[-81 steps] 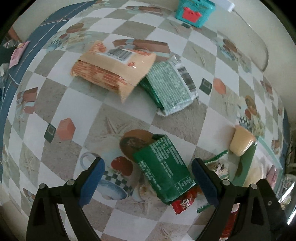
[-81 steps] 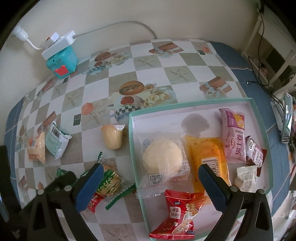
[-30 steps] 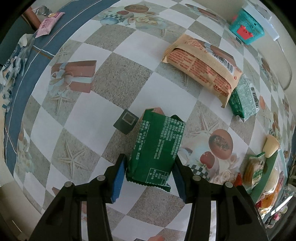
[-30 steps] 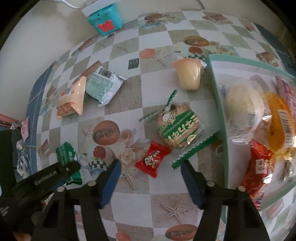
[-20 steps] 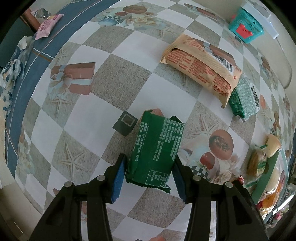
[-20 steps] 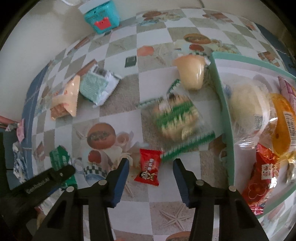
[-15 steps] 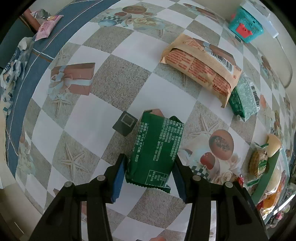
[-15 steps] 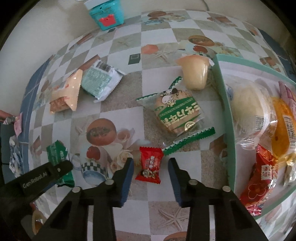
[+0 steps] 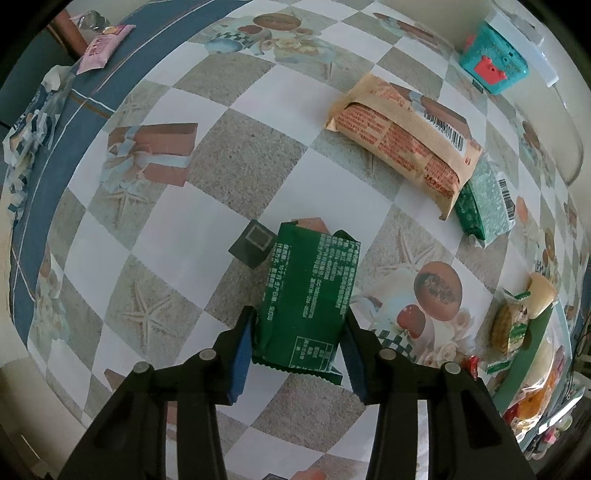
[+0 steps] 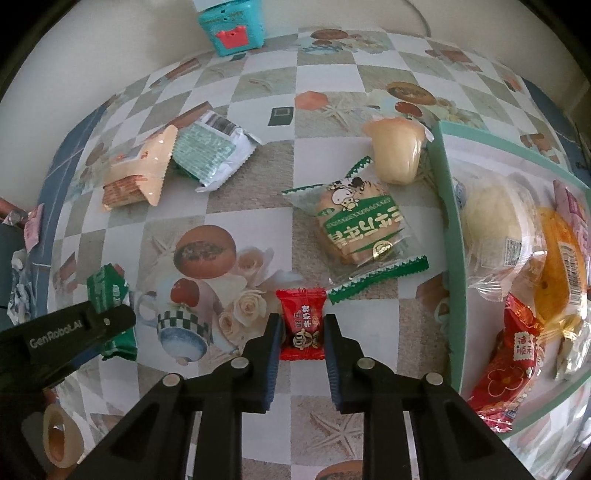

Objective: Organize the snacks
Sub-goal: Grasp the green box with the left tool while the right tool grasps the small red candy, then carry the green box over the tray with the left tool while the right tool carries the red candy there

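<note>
1. The left claw (image 9: 299,343) is clenched on a dark green snack pack (image 9: 308,295), its blue pads pressed to the pack's two long sides; the pack's far end reaches out over the checked bench (image 9: 240,166).
2. The right claw (image 10: 300,334) is clamped on a small red candy packet (image 10: 302,323) that lies on the bench, one pad at each side edge.
3. Just beyond the candy lies a clear cookie packet with green serrated ends (image 10: 356,225); past it a pale jelly cup (image 10: 397,153) sits on its side against the rim of the teal tray (image 10: 447,206), which holds several wrapped snacks.
4. Farther left, a tan biscuit pack (image 10: 138,175) overlaps a pale green packet (image 10: 210,153); a teal box (image 10: 231,24) stands at the bench's far edge by the wall.
</note>
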